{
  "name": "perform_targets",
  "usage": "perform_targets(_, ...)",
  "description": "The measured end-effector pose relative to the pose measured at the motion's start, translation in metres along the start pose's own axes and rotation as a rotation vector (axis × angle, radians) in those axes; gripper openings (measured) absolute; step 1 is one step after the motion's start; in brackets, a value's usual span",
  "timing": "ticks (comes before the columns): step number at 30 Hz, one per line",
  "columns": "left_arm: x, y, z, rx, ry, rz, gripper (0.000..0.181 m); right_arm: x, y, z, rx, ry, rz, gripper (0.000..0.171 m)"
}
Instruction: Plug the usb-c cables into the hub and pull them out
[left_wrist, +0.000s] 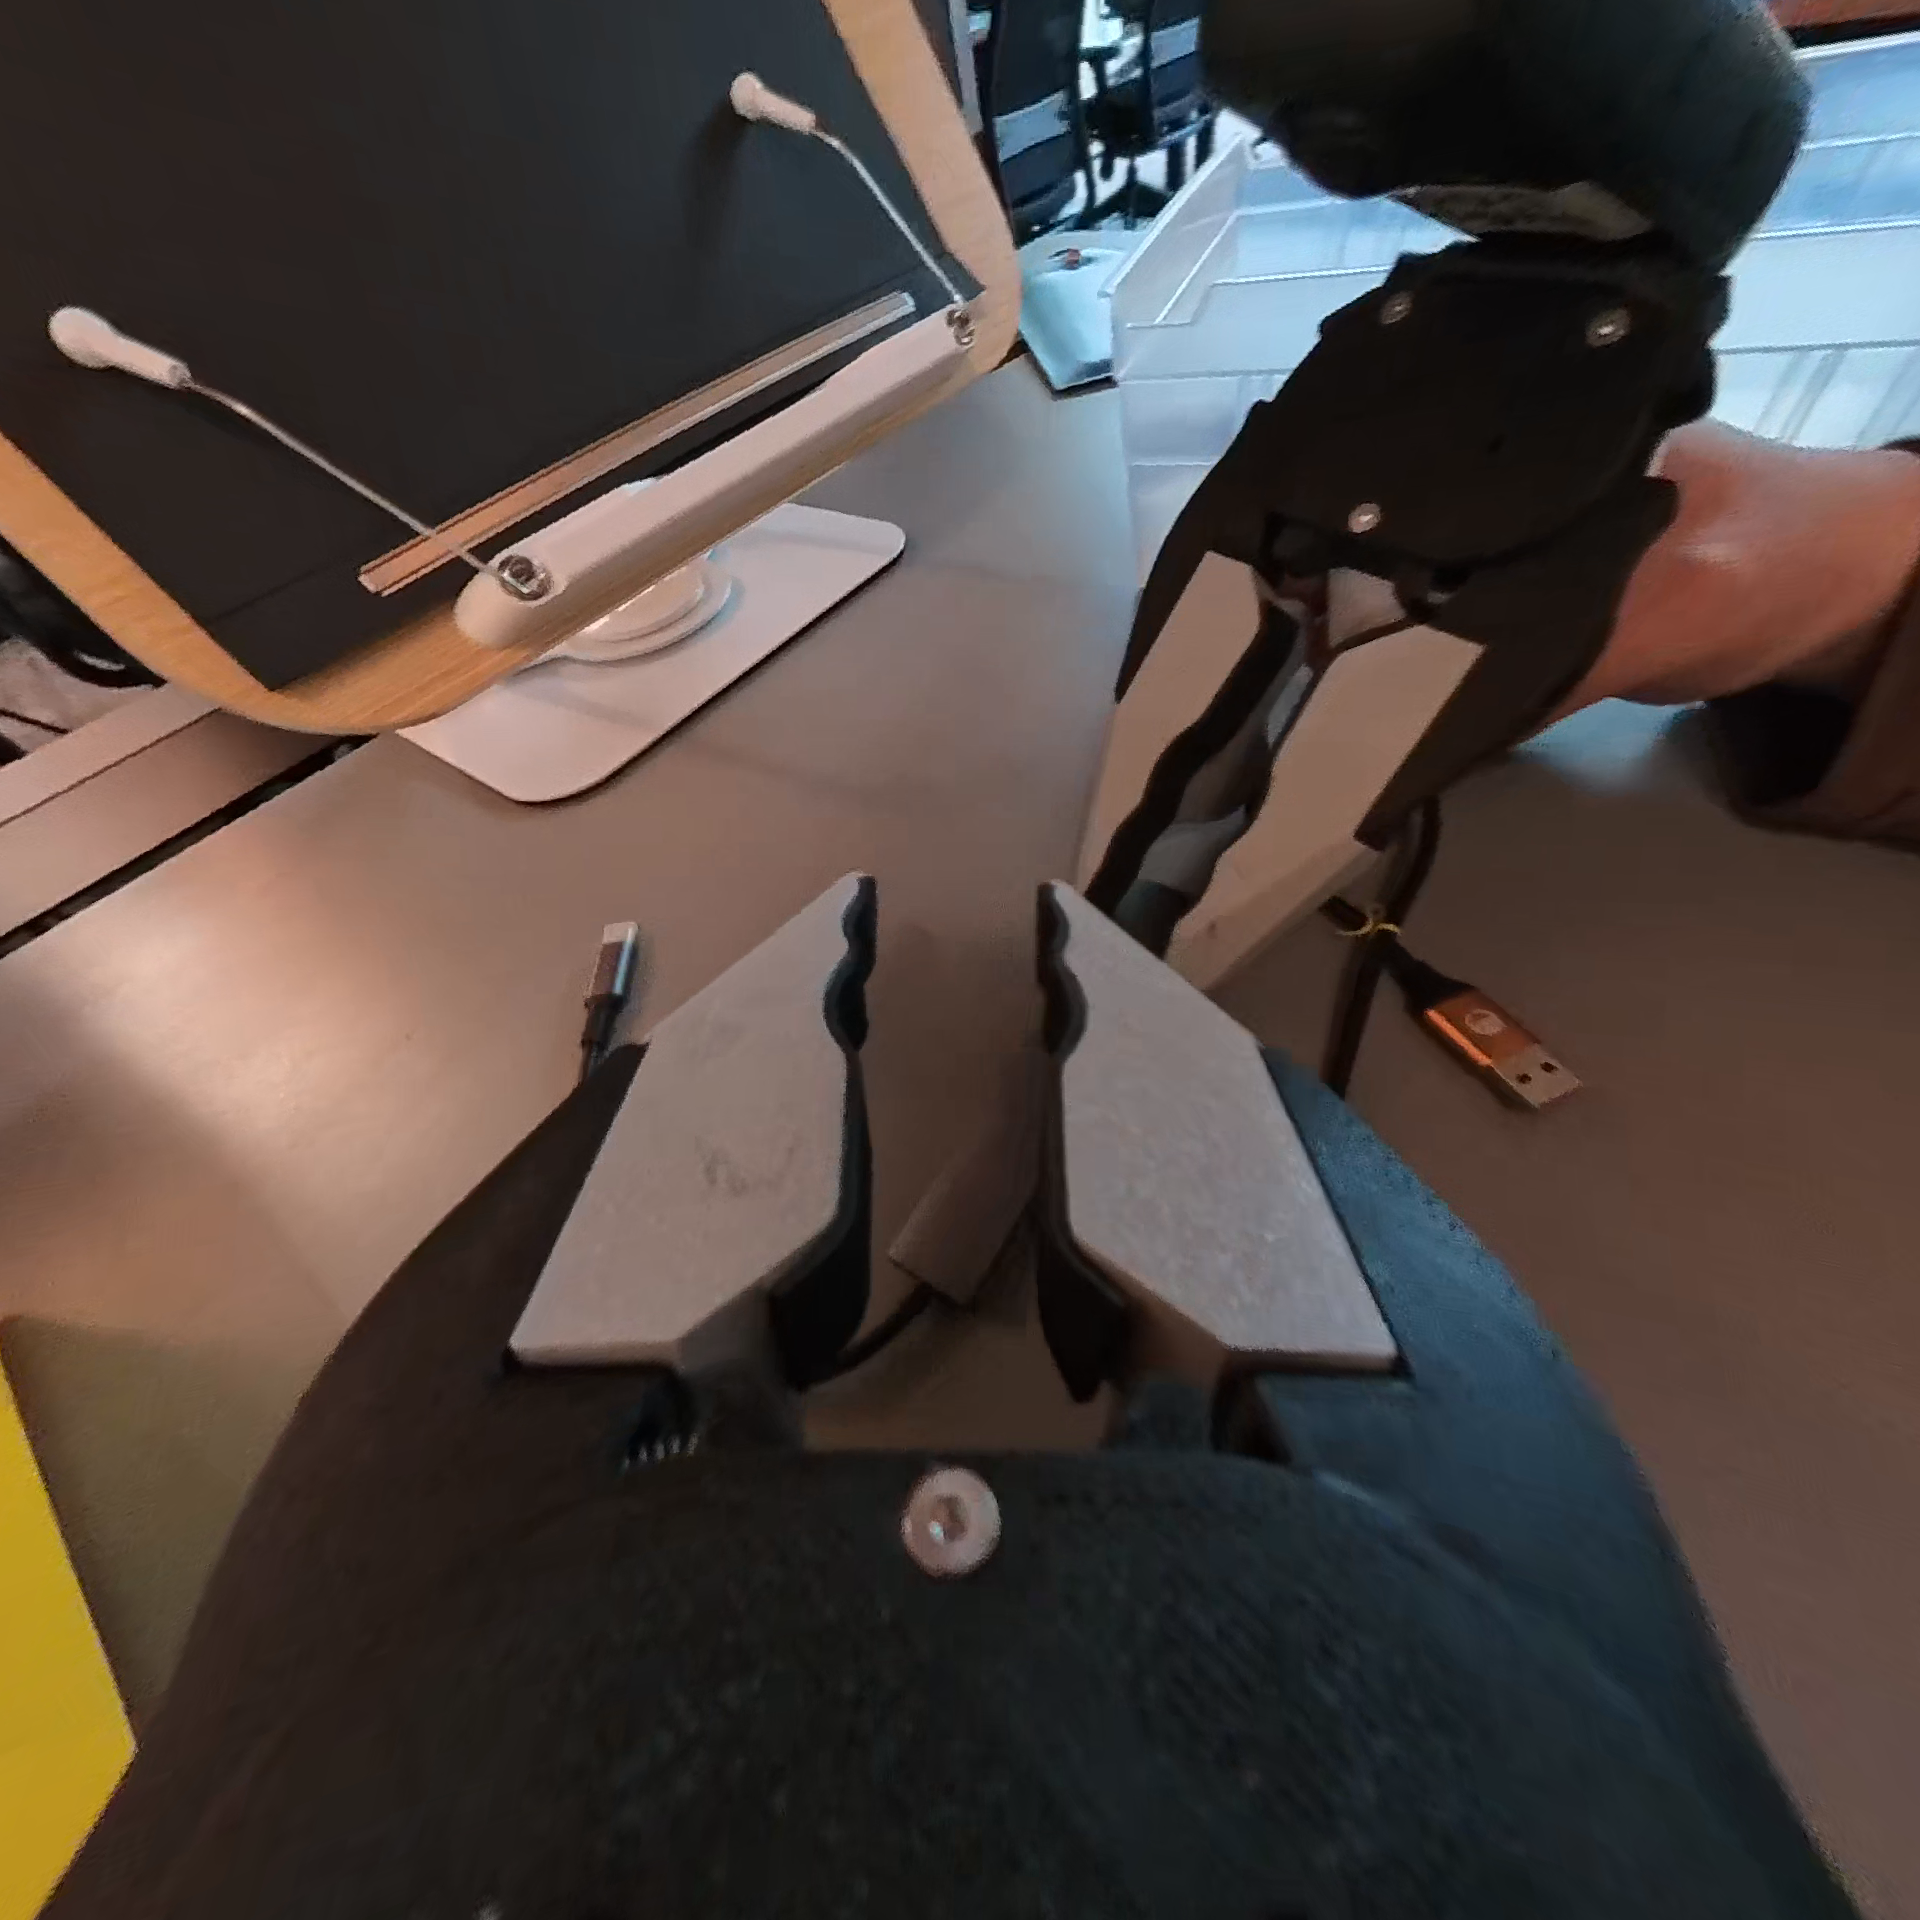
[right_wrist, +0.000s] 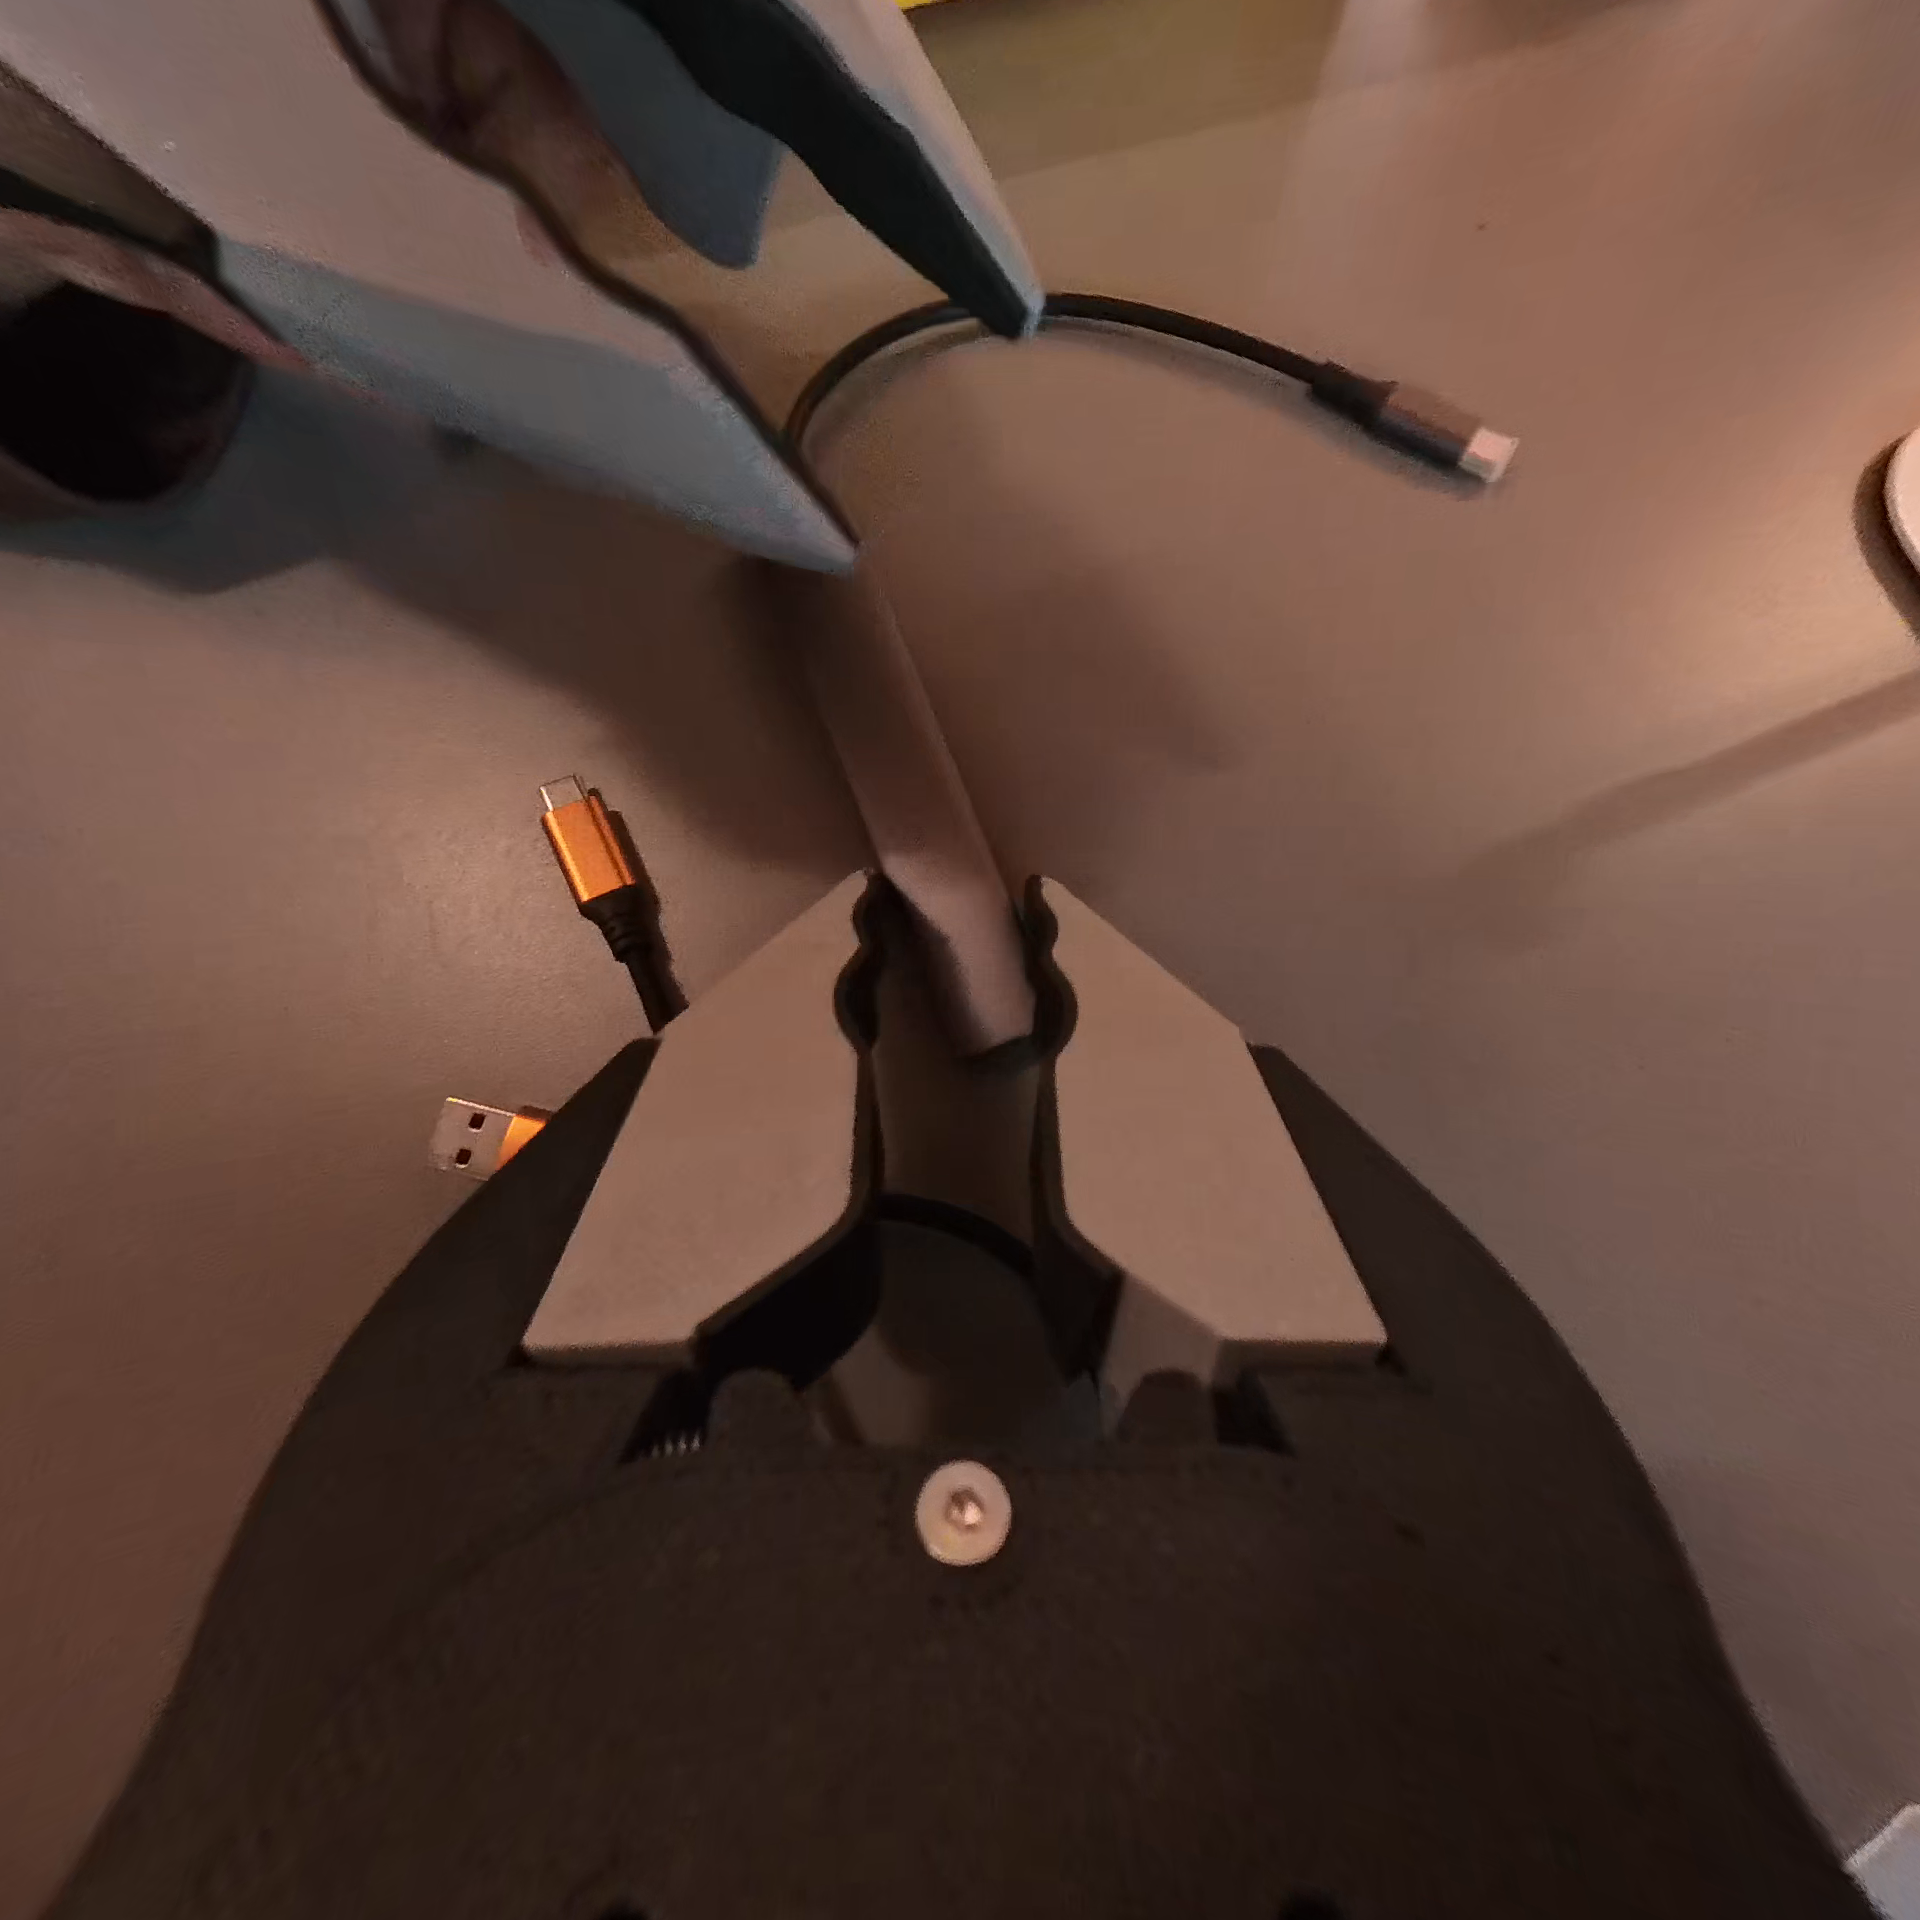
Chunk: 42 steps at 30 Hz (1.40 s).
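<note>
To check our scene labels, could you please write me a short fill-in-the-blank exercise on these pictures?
The USB-C plug beside the right tongs has an ____ shell.
That plug lies on the ____.
The left tongs stand ____.
Missing: orange; table; open.

Grey desk (left_wrist: 312, 1039), tilted book stand (left_wrist: 468, 312) on white base (left_wrist: 790, 582), clear bins (left_wrist: 1195, 270)

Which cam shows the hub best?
Right wrist view: the grey hub lies lengthwise on the table, its near end between the right tool's fingers. Left wrist view shows only the hub's end low between the left tool's fingers; the rest is hidden.
</note>
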<state>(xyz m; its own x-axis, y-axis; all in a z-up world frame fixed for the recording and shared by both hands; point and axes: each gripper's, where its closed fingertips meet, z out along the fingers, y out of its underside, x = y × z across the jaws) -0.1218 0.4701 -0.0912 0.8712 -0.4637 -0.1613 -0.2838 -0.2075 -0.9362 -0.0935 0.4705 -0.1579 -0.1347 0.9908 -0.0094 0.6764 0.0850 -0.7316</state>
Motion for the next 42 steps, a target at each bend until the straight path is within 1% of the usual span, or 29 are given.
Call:
perform_targets(3,0.001,-0.003,-0.002,0.012,-0.002,0.052,0.037,0.008,0.000,-0.003,0.005,0.017,0.049,0.022)
perform_targets(7,0.006,0.007,0.000,-0.038,-0.007,0.171,0.044,0.016,-0.009,-0.016,0.099,-0.017,0.171,0.020)
perform_targets(9,0.008,0.018,0.003,-0.090,-0.030,0.277,0.044,0.021,-0.010,-0.023,0.133,-0.021,0.221,0.020)
perform_targets(12,0.004,0.033,0.009,-0.174,-0.116,0.454,0.043,0.021,-0.014,-0.029,0.172,-0.051,0.267,0.020)
perform_targets(15,0.005,0.042,0.012,-0.212,-0.142,0.562,0.041,0.012,-0.022,-0.033,0.215,-0.116,0.274,0.019)
perform_targets(17,0.000,0.041,0.011,-0.213,-0.175,0.569,0.039,0.007,-0.023,-0.033,0.214,-0.142,0.269,0.019)
perform_targets(19,-0.010,0.041,0.010,-0.214,-0.210,0.546,0.032,0.004,-0.020,-0.032,0.197,-0.148,0.257,0.019)
perform_targets(20,-0.012,0.040,0.009,-0.209,-0.207,0.530,0.029,0.003,-0.020,-0.032,0.195,-0.152,0.252,0.019)
perform_targets(21,-0.012,0.038,0.008,-0.196,-0.197,0.513,0.020,0.002,-0.021,-0.033,0.203,-0.157,0.249,0.019)
perform_targets(24,-0.010,0.033,0.005,-0.180,-0.166,0.481,0.017,0.003,-0.028,-0.040,0.253,-0.167,0.249,0.019)
perform_targets(26,-0.006,0.027,0.004,-0.154,-0.156,0.493,0.014,0.007,-0.033,-0.046,0.291,-0.168,0.267,0.020)
perform_targets(28,0.000,0.024,0.003,-0.130,-0.136,0.504,0.010,0.013,-0.037,-0.052,0.333,-0.133,0.270,0.020)
perform_targets(30,0.003,0.022,0.004,-0.126,-0.131,0.518,0.009,0.016,-0.037,-0.054,0.321,-0.089,0.240,0.021)
perform_targets(33,0.004,0.028,0.006,-0.158,-0.132,0.542,0.009,0.021,-0.032,-0.051,0.254,0.039,0.146,0.018)
perform_targets(38,0.000,0.027,0.004,-0.153,-0.144,0.518,0.008,0.017,-0.039,-0.052,0.195,0.226,-0.089,0.030)
perform_targets(42,-0.001,0.028,0.004,-0.158,-0.146,0.527,0.008,0.001,-0.045,-0.046,0.175,0.257,-0.237,0.033)
